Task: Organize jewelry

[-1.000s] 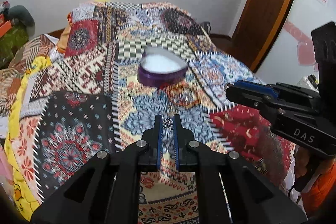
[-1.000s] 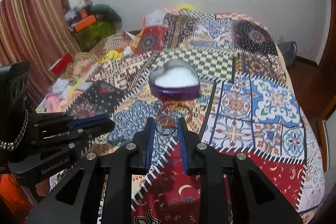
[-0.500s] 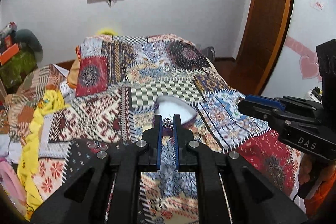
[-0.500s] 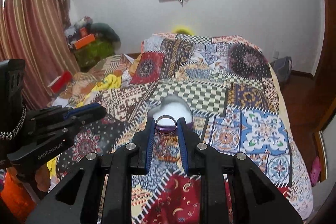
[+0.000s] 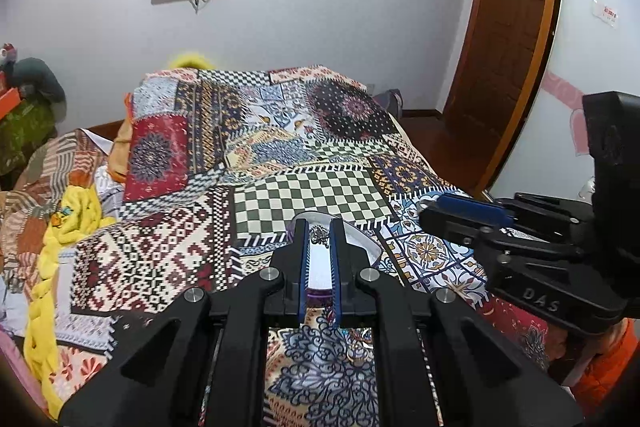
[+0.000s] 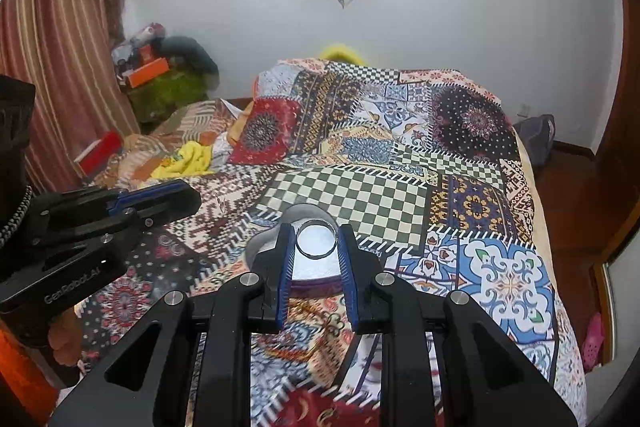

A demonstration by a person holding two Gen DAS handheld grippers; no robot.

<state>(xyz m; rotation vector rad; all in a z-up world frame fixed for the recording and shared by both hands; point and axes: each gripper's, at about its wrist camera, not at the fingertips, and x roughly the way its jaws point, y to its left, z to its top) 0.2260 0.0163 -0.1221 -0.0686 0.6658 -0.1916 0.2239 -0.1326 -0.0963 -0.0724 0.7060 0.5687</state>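
left gripper (image 5: 319,234) pinching silver trinket (image 5: 319,235) (over purple box (image 5: 366,242))

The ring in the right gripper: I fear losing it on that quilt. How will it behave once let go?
The ring looks a thin, rigid hoop, so probably light. Being round, it may roll. Released over the heart-shaped box, its rim should likely contain it.
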